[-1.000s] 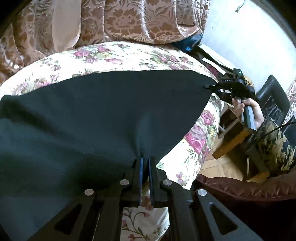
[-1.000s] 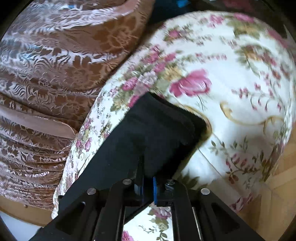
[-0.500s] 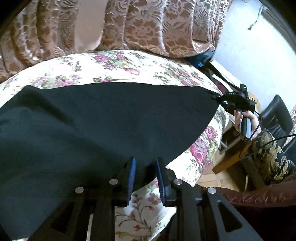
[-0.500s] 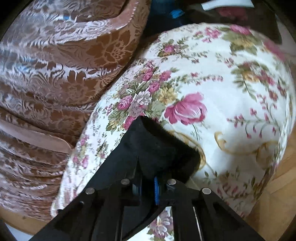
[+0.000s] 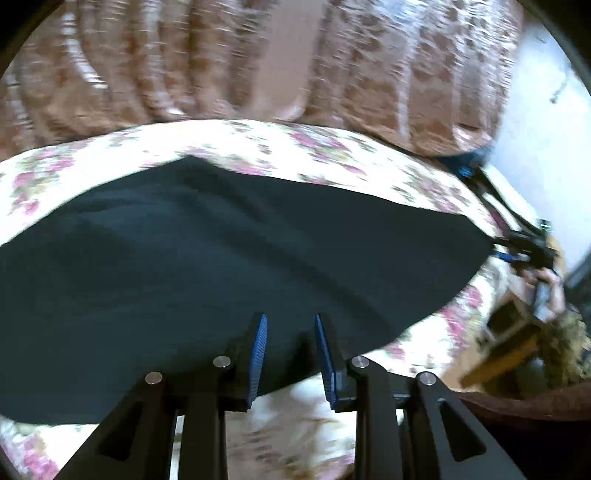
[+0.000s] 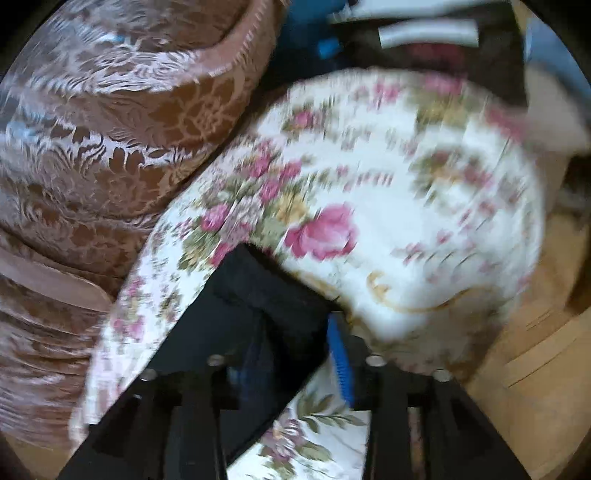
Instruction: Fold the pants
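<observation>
The black pants [image 5: 207, 258] lie spread flat on the floral sofa cover [image 5: 258, 144]. My left gripper [image 5: 290, 325] is open, its blue pads apart over the near hem, with fabric between them but not pinched. My right gripper [image 6: 291, 328] is open too; its right blue pad [image 6: 341, 365] stands clear of the dark corner of the pants [image 6: 266, 291], which rests on the cover. In the left wrist view the right gripper [image 5: 524, 247] sits at the far right corner of the pants, held by a hand.
Brown patterned sofa back cushions [image 5: 258, 59] rise behind the seat. The sofa's right edge drops to a wooden floor [image 6: 535, 369]. A wooden box [image 5: 509, 332] and a dark chair stand on the right. Blue and white items [image 6: 406, 33] lie past the sofa's end.
Both grippers have opened and let go of the pants, the left first, then the right. The pants have settled flat on the sofa. Both views are blurred by motion.
</observation>
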The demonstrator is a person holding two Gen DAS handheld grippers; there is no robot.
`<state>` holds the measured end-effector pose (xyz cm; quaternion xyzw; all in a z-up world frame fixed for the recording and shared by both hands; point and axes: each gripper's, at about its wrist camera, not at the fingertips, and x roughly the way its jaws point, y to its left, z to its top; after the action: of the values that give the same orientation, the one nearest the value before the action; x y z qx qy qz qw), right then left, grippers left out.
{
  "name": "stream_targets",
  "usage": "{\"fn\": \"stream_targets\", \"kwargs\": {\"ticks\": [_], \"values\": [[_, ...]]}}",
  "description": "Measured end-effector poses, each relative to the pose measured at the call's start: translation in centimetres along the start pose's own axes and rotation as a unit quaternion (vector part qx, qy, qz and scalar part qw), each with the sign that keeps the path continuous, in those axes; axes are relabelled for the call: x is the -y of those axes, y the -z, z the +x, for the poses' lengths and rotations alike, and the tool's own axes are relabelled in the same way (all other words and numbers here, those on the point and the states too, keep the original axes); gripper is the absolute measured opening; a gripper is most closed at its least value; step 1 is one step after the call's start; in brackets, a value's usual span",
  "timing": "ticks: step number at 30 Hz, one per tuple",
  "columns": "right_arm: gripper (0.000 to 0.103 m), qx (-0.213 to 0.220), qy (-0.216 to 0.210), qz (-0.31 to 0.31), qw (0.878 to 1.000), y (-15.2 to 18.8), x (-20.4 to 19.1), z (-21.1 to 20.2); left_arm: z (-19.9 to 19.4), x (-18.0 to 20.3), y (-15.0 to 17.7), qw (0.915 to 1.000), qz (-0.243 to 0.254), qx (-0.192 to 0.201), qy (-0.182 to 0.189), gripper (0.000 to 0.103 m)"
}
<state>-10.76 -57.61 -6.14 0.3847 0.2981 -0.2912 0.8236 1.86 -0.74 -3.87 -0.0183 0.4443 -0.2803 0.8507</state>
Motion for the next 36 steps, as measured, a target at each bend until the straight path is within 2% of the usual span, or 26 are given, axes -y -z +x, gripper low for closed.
{"fn": "stream_targets", "kwargs": {"ticks": [1, 3, 4, 7, 10, 14, 15, 16, 20, 23, 29, 36], "values": [[0.043, 0.012, 0.004, -0.015, 1.0, 0.0, -0.7, -0.9, -0.5, -0.6, 0.2, 0.9998, -0.004, 0.008, -0.016, 0.027], [0.044, 0.015, -0.017, -0.047, 0.999, 0.3, -2.6, -2.0, -1.4, -1.7, 0.5, 0.9984, -0.013, 0.019, -0.053, 0.027], [0.044, 0.007, -0.033, -0.066, 0.997, 0.7, -3.9, -2.1, -1.8, -2.2, 0.7, 0.9966, -0.017, 0.023, -0.078, 0.028], [0.044, -0.041, -0.092, -0.139, 0.985, 3.1, -9.1, -1.1, -2.5, -3.4, 1.3, 0.9924, -0.031, 0.025, -0.116, 0.03], [0.044, -0.104, -0.143, -0.24, 0.954, 8.0, -16.0, 1.1, -2.6, -4.0, 2.0, 0.9876, -0.039, 0.02, -0.151, 0.031], [0.044, -0.182, -0.2, -0.336, 0.902, 15.4, -24.8, 4.1, -3.2, -5.1, 2.8, 0.9844, -0.051, 0.021, -0.167, 0.031], [0.044, -0.196, -0.211, -0.348, 0.892, 16.7, -26.4, 4.5, -3.3, -5.4, 2.9, 0.9841, -0.054, 0.022, -0.168, 0.031], [0.044, -0.216, -0.228, -0.364, 0.877, 18.3, -28.9, 5.2, -3.5, -5.7, 3.1, 0.9839, -0.06, 0.023, -0.167, 0.031], [0.044, -0.253, -0.263, -0.396, 0.842, 22.1, -35.1, 6.5, -3.9, -6.4, 3.3, 0.9824, -0.066, 0.024, -0.173, 0.031], [0.044, -0.275, -0.278, -0.403, 0.827, 23.8, -38.8, 7.8, -3.7, -6.7, 3.4, 0.9818, -0.07, 0.022, -0.175, 0.032], [0.045, -0.292, -0.274, -0.416, 0.816, 25.9, -43.9, 9.9, -3.2, -7.1, 3.7, 0.9816, -0.073, 0.014, -0.176, 0.032], [0.045, -0.295, -0.261, -0.419, 0.818, 26.8, -46.6, 11.7, -2.6, -7.9, 4.0, 0.9809, -0.083, 0.004, -0.176, 0.032]]}}
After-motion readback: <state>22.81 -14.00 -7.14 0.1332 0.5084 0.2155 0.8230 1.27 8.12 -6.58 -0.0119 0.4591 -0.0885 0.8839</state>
